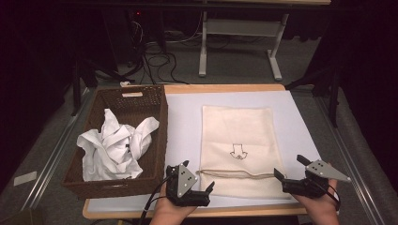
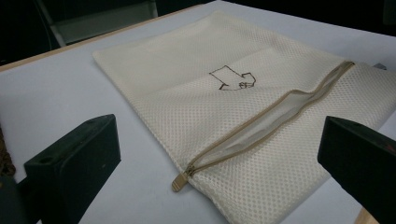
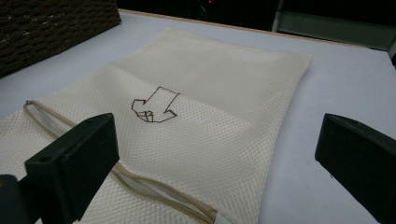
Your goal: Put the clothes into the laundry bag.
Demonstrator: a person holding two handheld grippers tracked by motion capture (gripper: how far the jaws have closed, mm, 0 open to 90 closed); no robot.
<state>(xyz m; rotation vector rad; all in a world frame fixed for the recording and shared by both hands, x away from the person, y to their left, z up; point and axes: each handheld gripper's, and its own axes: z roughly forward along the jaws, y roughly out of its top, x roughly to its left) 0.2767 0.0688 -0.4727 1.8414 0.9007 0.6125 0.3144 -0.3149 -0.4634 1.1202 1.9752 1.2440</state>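
Observation:
A cream mesh laundry bag (image 1: 237,140) lies flat on the white table top, with a small brown line drawing (image 1: 238,152) on it and a tan zipper (image 1: 234,173) running across near its front end. In the left gripper view the zipper (image 2: 261,128) gapes partly and its pull tab (image 2: 179,182) lies at the bag's (image 2: 210,98) corner. My left gripper (image 1: 198,177) stands open just left of the bag's front corner, nothing between its jaws. My right gripper (image 1: 290,168) stands open at the bag's front right corner, also holding nothing. In the right gripper view the bag (image 3: 196,93) spreads ahead of its jaws.
A brown wicker basket (image 1: 157,136) stands at the left of the table with crumpled white cloth (image 1: 115,145) in it. The table's wooden front edge (image 1: 244,212) runs just under my hands. Behind the table are a white stand (image 1: 239,42) and cables on the floor.

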